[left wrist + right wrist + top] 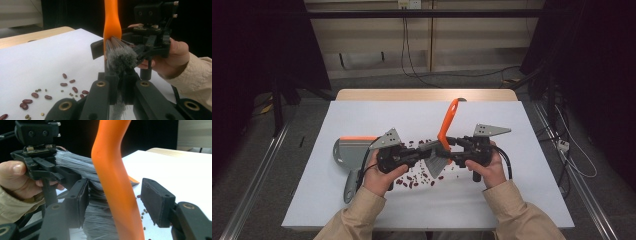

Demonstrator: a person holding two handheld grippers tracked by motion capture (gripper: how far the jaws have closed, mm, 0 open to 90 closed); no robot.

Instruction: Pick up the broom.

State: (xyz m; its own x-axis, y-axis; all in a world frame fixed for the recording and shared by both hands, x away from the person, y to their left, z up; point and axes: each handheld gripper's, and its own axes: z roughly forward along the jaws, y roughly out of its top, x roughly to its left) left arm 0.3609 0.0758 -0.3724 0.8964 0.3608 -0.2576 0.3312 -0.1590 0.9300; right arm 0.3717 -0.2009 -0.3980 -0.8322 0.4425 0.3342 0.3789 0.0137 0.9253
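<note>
A hand brush with an orange handle (448, 119) and grey bristles (435, 164) is held up over the white sheet (492, 200). My left gripper (426, 151) is shut on the bristles (122, 58), seen close between its jaws (119, 77). My right gripper (448, 148) stands open, one jaw on each side of the handle (112, 177) near the bristle base, with gaps on both sides. Several dark red beans (412, 181) lie scattered under the brush. A grey dustpan (348, 152) with an orange lip lies flat at the left.
The white sheet covers a wooden table (427, 94) whose far edge shows. Small seeds and beans (32, 96) lie on the sheet to the left of my left gripper. Cables (562, 145) trail on the floor at the right.
</note>
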